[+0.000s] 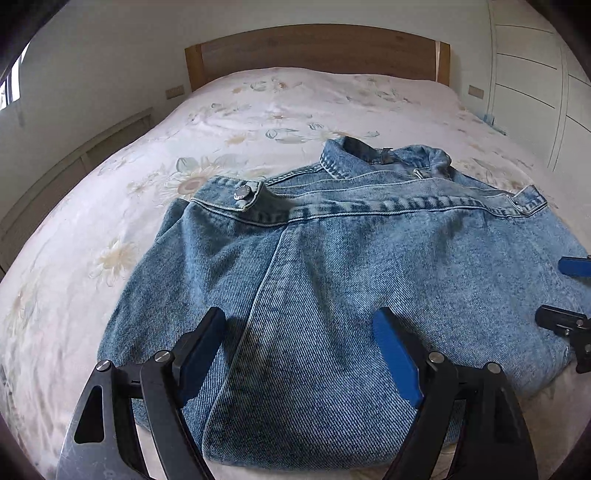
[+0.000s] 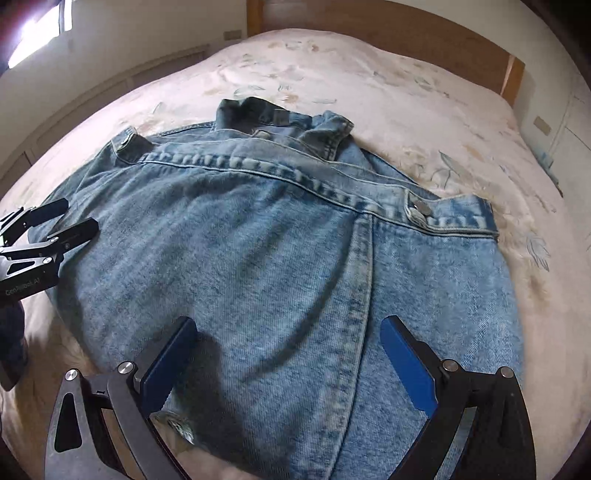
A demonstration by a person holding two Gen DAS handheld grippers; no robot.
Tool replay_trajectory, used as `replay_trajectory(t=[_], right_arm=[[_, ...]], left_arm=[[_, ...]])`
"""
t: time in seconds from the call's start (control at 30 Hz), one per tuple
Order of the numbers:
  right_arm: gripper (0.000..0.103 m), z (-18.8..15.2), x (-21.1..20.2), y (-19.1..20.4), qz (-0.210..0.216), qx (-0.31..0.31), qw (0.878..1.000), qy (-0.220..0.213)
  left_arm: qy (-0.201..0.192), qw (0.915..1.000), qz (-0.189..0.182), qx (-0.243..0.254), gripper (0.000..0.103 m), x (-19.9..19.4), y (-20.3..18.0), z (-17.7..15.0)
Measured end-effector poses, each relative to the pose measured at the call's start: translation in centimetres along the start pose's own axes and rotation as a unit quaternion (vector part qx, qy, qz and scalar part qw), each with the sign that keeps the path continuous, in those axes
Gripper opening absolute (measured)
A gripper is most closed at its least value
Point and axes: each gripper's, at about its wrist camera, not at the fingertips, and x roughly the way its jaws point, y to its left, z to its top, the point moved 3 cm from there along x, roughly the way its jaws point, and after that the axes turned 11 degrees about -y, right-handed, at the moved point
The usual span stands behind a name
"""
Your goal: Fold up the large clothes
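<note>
Jacket lies spread on bed; my left fingers and right fingers hover released above it, gripping nothing.

A bed with a flowered cover fills the room, its wooden headboard against a pale wall. Left of it, a bright window; right, white cupboards.

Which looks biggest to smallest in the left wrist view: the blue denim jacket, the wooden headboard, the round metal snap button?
1. Blue denim jacket, biggest in the picture, though it lies nearest the camera.
2. Wooden headboard, shrunk by distance.
3. Round metal snap button, plainly smallest.
</note>
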Motion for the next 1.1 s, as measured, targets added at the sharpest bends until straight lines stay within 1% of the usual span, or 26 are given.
replay_trajectory(t=[0.03,0.07,0.13,0.23,0.3,0.43,0.6,0.7,0.8,0.9,1.03,1.1], right_arm=[[0.099,-0.4,-0.1,-0.5,-0.010,-0.004,1.000,0.004],[0.099,-0.9,-0.2,-1.2,-0.012,0.000,1.000,0.008],[0.099,-1.8,-0.7,-3.2,-0.022,0.021,0.999,0.013],[0.099,-3.2,-2.0,-5.8,-0.029,0.045,0.998,0.014],[0.099,-3.6,-2.6,-6.4,-0.031,0.049,0.998,0.016],[0.099,-4.2,-3.5,-6.7,-0.042,0.043,0.998,0.019],[0.099,-5.0,-4.1,-7.5,-0.055,0.056,0.997,0.025],[0.099,-5.5,-4.5,-8.1,-0.052,0.076,0.995,0.029],[0.099,-5.8,-5.1,-8.1,-0.057,0.079,0.995,0.030],[0.099,-6.0,-6.1,-8.1,-0.065,0.073,0.995,0.032],[0.099,-7.0,-7.8,-8.9,-0.075,0.085,0.993,0.037],[0.099,-7.5,-8.9,-9.2,-0.079,0.089,0.992,0.036]], left_arm=[[0.000,1.0000,0.000,0.000,0.079,0.0,0.0,0.0],[0.001,1.0000,0.001,0.002,0.079,0.0,0.0,-0.1],[0.002,1.0000,0.003,0.003,0.079,0.0,-0.1,-0.1],[0.004,1.0000,0.004,0.003,0.079,0.0,-0.1,-0.2],[0.007,1.0000,0.005,0.002,0.079,0.0,0.0,-0.3],[0.014,0.9999,0.005,-0.001,0.079,-0.2,0.2,-0.4],[0.023,0.9997,0.005,-0.004,0.079,-0.7,0.6,-0.7],[0.032,0.9994,0.006,-0.009,0.079,-1.2,1.0,-0.7],[0.044,0.9990,0.004,-0.010,0.079,-1.8,1.5,-0.8],[0.051,0.9985,0.019,-0.002,0.079,-2.8,2.2,-1.0],[0.061,0.9974,0.035,-0.017,0.079,-4.5,3.6,-0.9],[0.063,0.9968,0.045,-0.016,0.079,-5.5,4.1,-0.8]])
